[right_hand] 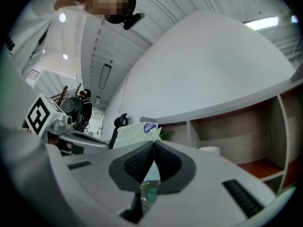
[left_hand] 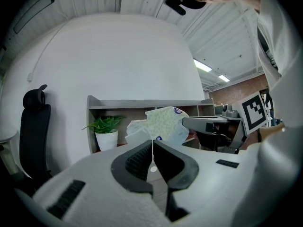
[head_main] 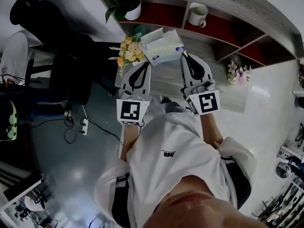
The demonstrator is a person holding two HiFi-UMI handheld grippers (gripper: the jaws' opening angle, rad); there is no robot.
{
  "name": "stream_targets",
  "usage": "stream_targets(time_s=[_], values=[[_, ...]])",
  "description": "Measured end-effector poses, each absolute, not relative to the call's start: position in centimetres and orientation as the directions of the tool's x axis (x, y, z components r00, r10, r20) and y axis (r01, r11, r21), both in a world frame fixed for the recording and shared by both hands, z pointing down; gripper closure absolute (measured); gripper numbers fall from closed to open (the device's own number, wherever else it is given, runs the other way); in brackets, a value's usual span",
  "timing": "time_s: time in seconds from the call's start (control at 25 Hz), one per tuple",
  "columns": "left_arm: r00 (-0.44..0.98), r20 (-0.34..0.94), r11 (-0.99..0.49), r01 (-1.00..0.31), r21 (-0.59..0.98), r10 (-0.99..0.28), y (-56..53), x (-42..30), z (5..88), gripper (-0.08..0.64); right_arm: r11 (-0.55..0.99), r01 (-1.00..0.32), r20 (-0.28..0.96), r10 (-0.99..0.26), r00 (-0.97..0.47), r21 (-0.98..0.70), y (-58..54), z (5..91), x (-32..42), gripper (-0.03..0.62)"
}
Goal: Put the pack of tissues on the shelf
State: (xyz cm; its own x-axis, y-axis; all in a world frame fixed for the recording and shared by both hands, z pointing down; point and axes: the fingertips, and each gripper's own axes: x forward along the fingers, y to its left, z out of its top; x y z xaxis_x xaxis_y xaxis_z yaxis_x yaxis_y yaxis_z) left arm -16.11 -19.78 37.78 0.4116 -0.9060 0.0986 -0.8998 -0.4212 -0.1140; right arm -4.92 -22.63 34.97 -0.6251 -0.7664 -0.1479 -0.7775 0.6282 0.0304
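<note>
— What takes up most of the head view?

— The shelf (head_main: 237, 6), a grey unit with red-floored compartments running across the top of the frame. A black chair (head_main: 71, 70) stands at the left edge.

— And the tools?

— Side by side at upper centre, both pointing toward the shelf. The left gripper (head_main: 144, 63) has its jaws pressed together. In its own view, the left gripper (left_hand: 152, 143) has a thin white edge of wrapper pinched in the seam. The right gripper (head_main: 186, 56) is the same. In its own view, the right gripper (right_hand: 154, 143) has its jaws meeting at the tips, nipping the pack.

— So where is the pack of tissues (head_main: 162, 45)?

— Held between the two tips, clear of any surface, in front of the shelf and not in a compartment. It rises just past the jaws in the left gripper view (left_hand: 163, 124) and the right gripper view (right_hand: 135, 131).

— Anything smaller?

— Yellow flowers (head_main: 130, 51) just left of the pack. A potted plant (head_main: 130, 8) sits in the upper-left compartment, with a white mug (head_main: 197, 14) in the next one.
</note>
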Motion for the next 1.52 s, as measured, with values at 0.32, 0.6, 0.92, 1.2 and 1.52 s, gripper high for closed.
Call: stream_targets(time_s=[0.32,0.6,0.92,1.2,1.52], values=[[0.428,0.111,-0.439,-0.892,-0.112,-0.897,-23.4,-16.5,38.1,0.528,0.622,-0.782,-0.134,-0.773,-0.62,0.029,-26.2,35.7,-5.6,0.566],[0.444,0.121,-0.457,-0.883,-0.108,-0.888,-26.1,-16.3,38.5,0.528,0.617,-0.787,-0.127,-0.779,-0.614,0.019,-28.7,36.3,-6.0,0.566],[0.45,0.137,-0.465,-0.879,-0.109,-0.882,-28.7,-16.7,39.0,0.528,0.615,-0.789,-0.114,-0.783,-0.611,0.002,-31.2,37.3,-6.7,0.566],[0.46,0.149,-0.477,-0.873,-0.105,-0.875,-30.8,-16.8,39.5,0.528,0.607,-0.794,-0.111,-0.79,-0.603,-0.004,-33.4,37.8,-7.1,0.566],[0.472,0.148,-0.485,-0.871,-0.073,-0.869,-33.1,-16.9,40.0,0.528,0.592,-0.805,-0.098,-0.803,-0.588,-0.017,-35.6,38.9,-7.5,0.566]])
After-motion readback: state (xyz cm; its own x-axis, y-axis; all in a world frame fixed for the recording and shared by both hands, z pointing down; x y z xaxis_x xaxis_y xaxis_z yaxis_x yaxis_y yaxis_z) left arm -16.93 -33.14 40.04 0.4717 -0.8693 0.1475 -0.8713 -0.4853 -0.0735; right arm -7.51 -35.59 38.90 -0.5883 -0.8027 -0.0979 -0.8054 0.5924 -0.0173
